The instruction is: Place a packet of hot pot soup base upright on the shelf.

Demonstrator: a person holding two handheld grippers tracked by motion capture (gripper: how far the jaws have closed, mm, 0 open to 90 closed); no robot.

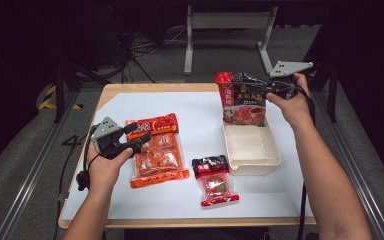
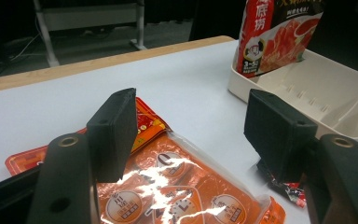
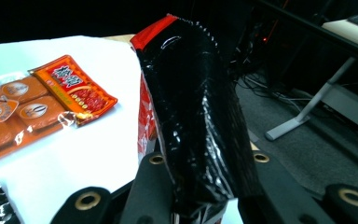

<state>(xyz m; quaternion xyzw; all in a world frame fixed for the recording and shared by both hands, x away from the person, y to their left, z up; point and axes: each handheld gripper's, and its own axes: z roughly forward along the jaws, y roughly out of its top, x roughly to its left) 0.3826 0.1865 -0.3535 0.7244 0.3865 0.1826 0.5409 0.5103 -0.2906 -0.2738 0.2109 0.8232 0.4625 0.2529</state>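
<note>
The red-and-black pouch (image 1: 243,99) stands upright in the far end of the cream tray (image 1: 252,150), pinched at its top edge by the right claw (image 1: 272,89). The left claw (image 1: 136,136), jaws spread wide, hovers over the orange packet (image 1: 157,152) on the bench (image 1: 200,115).

Light falls from above onto the white worktop (image 1: 195,195), which shows bright, nearly washed out, against a dark room. Glare streaks the orange packet (image 2: 177,186) and the black pouch (image 3: 200,116). The high view is soft and grainy. Near jaws in both gripper views look slightly blurred.
</note>
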